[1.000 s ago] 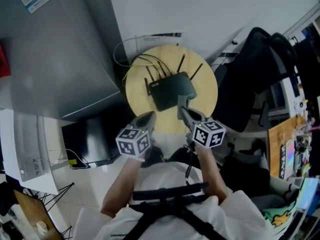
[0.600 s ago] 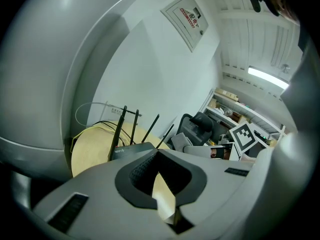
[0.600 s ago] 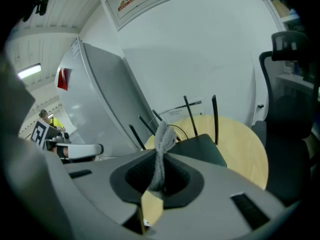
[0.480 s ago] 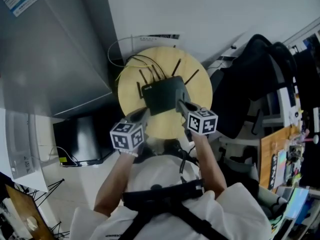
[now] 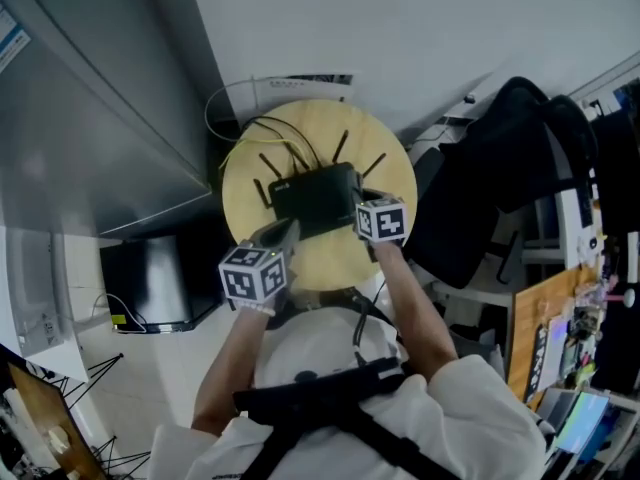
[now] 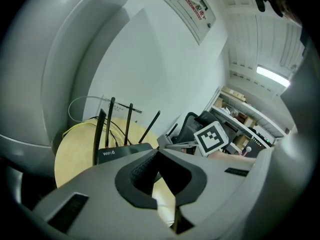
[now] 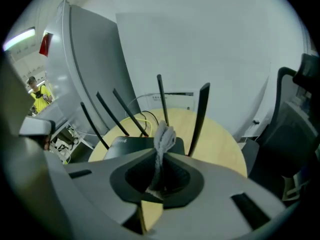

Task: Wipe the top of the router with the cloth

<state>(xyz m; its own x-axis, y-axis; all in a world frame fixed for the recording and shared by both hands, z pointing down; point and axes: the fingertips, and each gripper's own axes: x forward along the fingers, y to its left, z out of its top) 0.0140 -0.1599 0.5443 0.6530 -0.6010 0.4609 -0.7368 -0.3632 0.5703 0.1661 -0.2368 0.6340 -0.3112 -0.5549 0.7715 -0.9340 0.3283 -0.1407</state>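
Note:
A black router (image 5: pixel 315 196) with several upright antennas lies on a round wooden table (image 5: pixel 390 168). My right gripper (image 5: pixel 362 206) is at the router's right near corner, shut on a grey cloth (image 7: pixel 163 136) that bunches up between its jaws. In the right gripper view the router (image 7: pixel 127 145) sits just past the jaws. My left gripper (image 5: pixel 285 233) hovers at the table's near edge, just short of the router (image 6: pixel 122 151), shut with nothing in it (image 6: pixel 157 150). The cloth is hidden in the head view.
Black and yellow cables (image 5: pixel 240 133) loop behind the router toward a wall outlet strip (image 5: pixel 300 80). A tall grey cabinet (image 5: pixel 90 118) stands at the left, a black office chair (image 5: pixel 500 168) at the right. Cluttered shelves (image 5: pixel 580 308) lie far right.
The right gripper has moved forward with the cloth from the table's near edge to the router's right corner. The left gripper has stayed near the front edge.

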